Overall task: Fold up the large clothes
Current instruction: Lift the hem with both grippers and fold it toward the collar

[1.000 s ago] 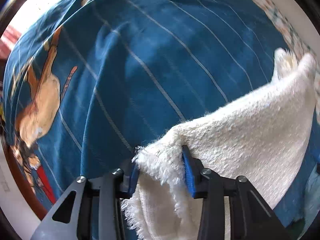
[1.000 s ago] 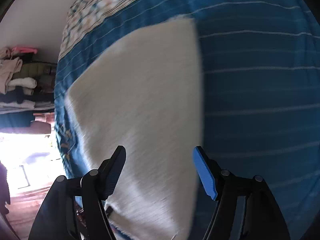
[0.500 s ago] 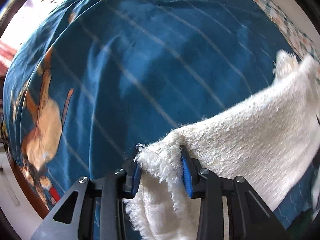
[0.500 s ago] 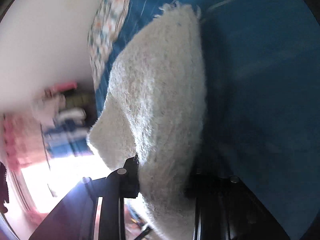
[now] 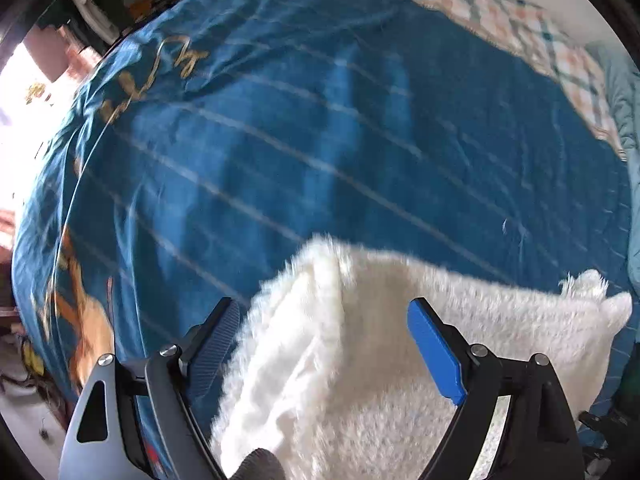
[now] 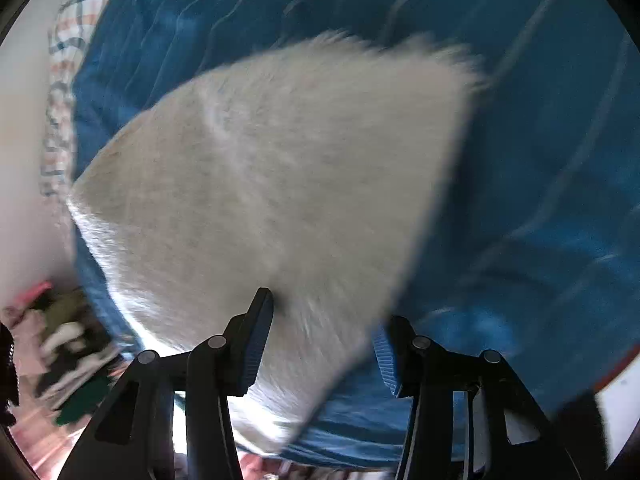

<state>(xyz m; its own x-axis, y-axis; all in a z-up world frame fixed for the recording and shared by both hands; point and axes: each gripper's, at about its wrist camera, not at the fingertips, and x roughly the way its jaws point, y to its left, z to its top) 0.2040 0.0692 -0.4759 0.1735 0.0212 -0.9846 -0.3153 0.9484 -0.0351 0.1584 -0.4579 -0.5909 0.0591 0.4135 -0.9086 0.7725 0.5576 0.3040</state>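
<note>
A white fluffy garment (image 5: 384,352) lies folded on a blue striped bedspread (image 5: 320,128). In the left wrist view my left gripper (image 5: 324,344) is open, its jaws wide apart over the garment's folded edge. In the right wrist view the same garment (image 6: 280,168) spreads out ahead. My right gripper (image 6: 322,344) is open with the garment's near corner between its jaws, not pinched.
The bedspread (image 6: 540,160) has an orange animal print (image 5: 84,332) at its left edge. A checked sheet (image 5: 520,20) borders the far side. Piled clothes (image 6: 60,340) sit beyond the bed's left edge in the right wrist view.
Both grippers were shut on the white garment half a second ago; both have opened and let it go. The garment now lies folded on the bed.
</note>
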